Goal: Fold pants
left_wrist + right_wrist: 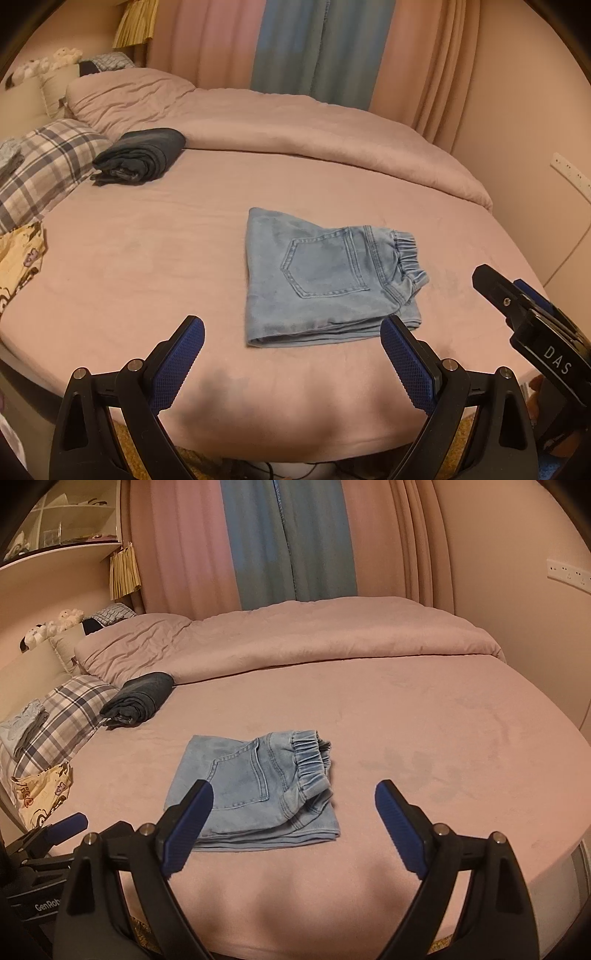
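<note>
Pants (325, 280) folded on pink bed (147, 251)

Left gripper (291, 328) spread wide; right gripper (293, 794) likewise, apparently holding nothing.

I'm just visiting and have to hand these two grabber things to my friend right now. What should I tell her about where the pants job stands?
Left gripper: open, holding nothing, hovering at the near edge of the bed.
Right gripper: open, holding nothing, also above the near edge.
Light blue jeans: lying folded into a compact stack mid-bed, back pocket up, elastic waistband on the right.
Dark pants: already folded, by the plaid pillow.
Done: the jeans look folded.
Left: perhaps moving them beside the dark pair.
</note>
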`<action>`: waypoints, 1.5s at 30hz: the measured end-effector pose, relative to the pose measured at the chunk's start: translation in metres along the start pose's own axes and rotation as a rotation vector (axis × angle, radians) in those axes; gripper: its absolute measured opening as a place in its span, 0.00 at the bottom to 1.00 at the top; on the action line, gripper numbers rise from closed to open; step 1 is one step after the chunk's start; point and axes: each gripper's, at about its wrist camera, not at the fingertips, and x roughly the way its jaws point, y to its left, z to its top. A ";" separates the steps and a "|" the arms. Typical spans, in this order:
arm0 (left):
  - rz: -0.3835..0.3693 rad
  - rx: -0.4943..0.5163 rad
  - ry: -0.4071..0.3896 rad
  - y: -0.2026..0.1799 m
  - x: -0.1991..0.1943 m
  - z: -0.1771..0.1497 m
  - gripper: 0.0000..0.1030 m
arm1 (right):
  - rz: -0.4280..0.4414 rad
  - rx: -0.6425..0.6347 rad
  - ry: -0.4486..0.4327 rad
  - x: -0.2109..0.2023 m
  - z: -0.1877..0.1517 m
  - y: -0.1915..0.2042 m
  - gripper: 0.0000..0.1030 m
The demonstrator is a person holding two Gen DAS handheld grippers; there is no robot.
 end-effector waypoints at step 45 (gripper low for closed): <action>0.016 -0.027 0.021 0.013 0.001 -0.002 0.93 | -0.060 -0.033 0.056 0.003 -0.015 0.027 0.88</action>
